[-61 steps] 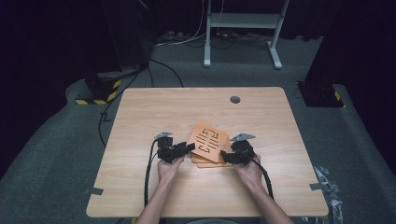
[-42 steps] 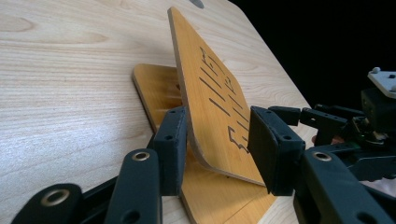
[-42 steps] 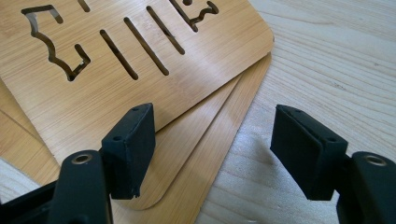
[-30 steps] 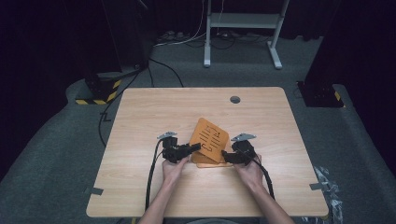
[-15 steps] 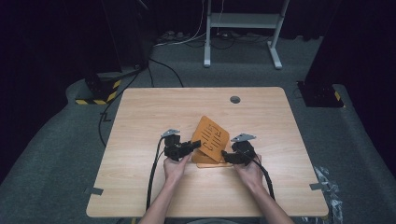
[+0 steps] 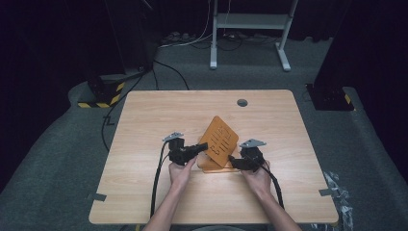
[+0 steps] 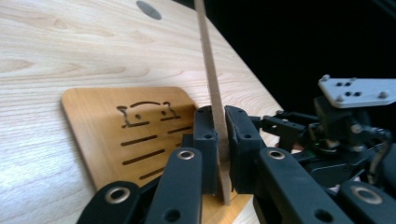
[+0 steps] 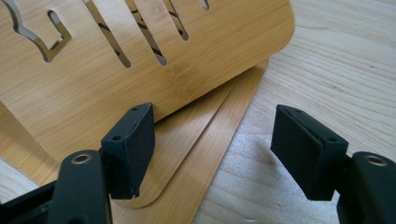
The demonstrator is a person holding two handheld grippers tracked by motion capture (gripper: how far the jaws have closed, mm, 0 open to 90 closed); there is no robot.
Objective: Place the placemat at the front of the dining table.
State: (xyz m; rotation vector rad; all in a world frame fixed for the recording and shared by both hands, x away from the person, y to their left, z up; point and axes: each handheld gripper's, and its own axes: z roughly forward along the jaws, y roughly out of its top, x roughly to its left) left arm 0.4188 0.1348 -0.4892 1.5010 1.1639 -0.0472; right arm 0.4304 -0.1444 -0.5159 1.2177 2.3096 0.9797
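A: Two bamboo panels were in play. What did each gripper do?

B: Left gripper (image 6: 204,146) had its jaws clamped on the edge of the upper panel (image 6: 219,140), which stood tilted up ahead of that gripper, above the lower panel (image 6: 210,166) lying flat on the bench (image 6: 144,120). In the left gripper view the upper panel (image 7: 211,79) ran edge-on between the closed pads. Right gripper (image 6: 232,159) had its jaws apart, the lower corner of the tilted panel (image 8: 140,60) just ahead of them and the flat panel (image 8: 196,154) beneath.

A: What could have gone wrong?

B: Probably a slip: the left grip was narrow and near one edge, so the panel might have pivoted or dropped. The right gripper, closing from there, might have caught both panels, or nudged the flat one along the bench.
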